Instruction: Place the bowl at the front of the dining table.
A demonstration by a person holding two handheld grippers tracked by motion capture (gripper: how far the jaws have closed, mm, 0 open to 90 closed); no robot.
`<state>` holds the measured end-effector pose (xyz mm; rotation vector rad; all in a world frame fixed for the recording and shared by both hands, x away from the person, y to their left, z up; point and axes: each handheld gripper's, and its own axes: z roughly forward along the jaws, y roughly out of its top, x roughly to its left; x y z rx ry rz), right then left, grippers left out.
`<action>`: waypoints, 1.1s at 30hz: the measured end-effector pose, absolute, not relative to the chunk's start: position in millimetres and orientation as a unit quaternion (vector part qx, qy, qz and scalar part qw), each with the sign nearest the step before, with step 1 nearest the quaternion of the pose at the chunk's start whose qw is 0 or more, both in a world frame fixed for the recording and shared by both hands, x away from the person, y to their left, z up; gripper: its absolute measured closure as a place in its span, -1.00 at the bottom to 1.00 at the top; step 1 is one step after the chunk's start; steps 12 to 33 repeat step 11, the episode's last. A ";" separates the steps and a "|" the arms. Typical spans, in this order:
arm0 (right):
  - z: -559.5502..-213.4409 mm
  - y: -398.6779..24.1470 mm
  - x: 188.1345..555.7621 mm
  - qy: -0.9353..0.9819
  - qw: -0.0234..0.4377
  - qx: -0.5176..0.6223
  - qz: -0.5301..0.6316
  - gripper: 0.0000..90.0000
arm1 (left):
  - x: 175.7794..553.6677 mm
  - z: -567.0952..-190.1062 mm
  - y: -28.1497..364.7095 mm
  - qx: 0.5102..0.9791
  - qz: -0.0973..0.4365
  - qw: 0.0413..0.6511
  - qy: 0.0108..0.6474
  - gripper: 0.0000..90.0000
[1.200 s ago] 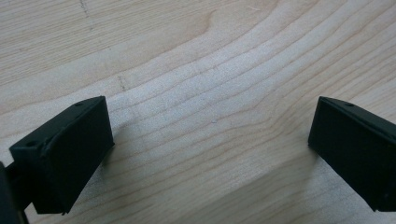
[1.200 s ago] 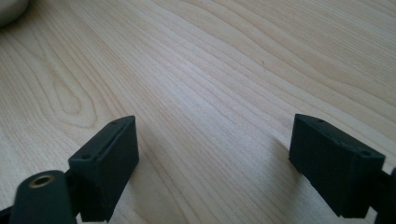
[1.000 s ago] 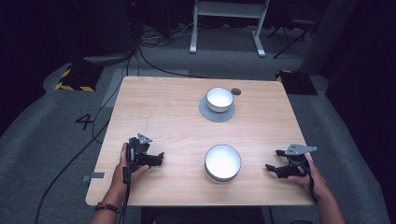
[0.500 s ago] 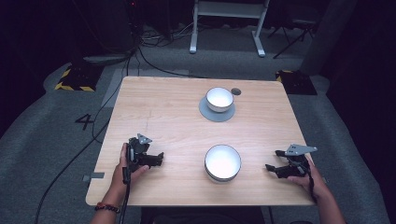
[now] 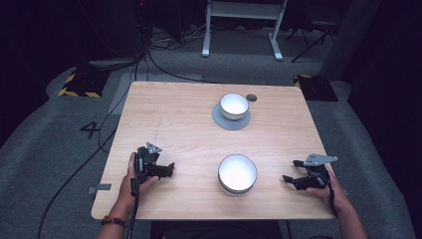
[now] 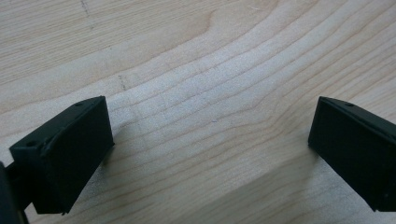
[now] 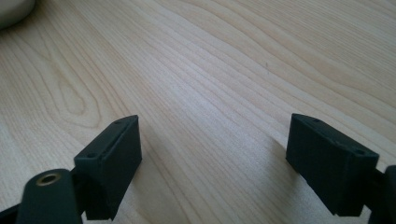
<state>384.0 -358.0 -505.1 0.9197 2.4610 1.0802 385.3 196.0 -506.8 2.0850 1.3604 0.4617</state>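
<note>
A white bowl (image 5: 237, 172) sits near the front of the wooden table (image 5: 184, 119), between the two grippers. A second white bowl (image 5: 234, 105) rests on a grey saucer (image 5: 219, 119) at the back. My left gripper (image 5: 169, 170) lies low on the table at the front left, jaws pointing right toward the near bowl, open with bare wood between them (image 6: 210, 140). My right gripper (image 5: 291, 172) rests at the front right, jaws pointing left at the same bowl, open and empty (image 7: 212, 149). A pale rim of the near bowl (image 7: 14, 11) peeks into the right gripper view's top-left corner.
A small dark round mark (image 5: 252, 97) sits on the table behind the far bowl. Cables (image 5: 164, 59) and a white stand (image 5: 244, 30) are on the floor beyond the table. Yellow-black striped tape (image 5: 77, 92) marks the floor at left.
</note>
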 end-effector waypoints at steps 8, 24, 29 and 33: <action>-505.1 -357.9 384.0 0.856 0.150 0.320 0.376 -0.60 | 385.3 -506.7 196.0 0.786 0.173 0.300 0.513 -1.00; -505.1 -358.0 384.0 0.857 0.150 0.320 0.376 -0.60 | 385.4 -506.7 195.9 0.786 0.173 0.300 0.513 -1.00; -505.1 -358.0 384.0 0.857 0.150 0.320 0.376 -0.60 | 385.4 -506.7 195.9 0.786 0.173 0.300 0.513 -1.00; -505.1 -358.0 384.0 0.857 0.150 0.320 0.376 -0.60 | 385.4 -506.7 195.9 0.786 0.173 0.300 0.513 -1.00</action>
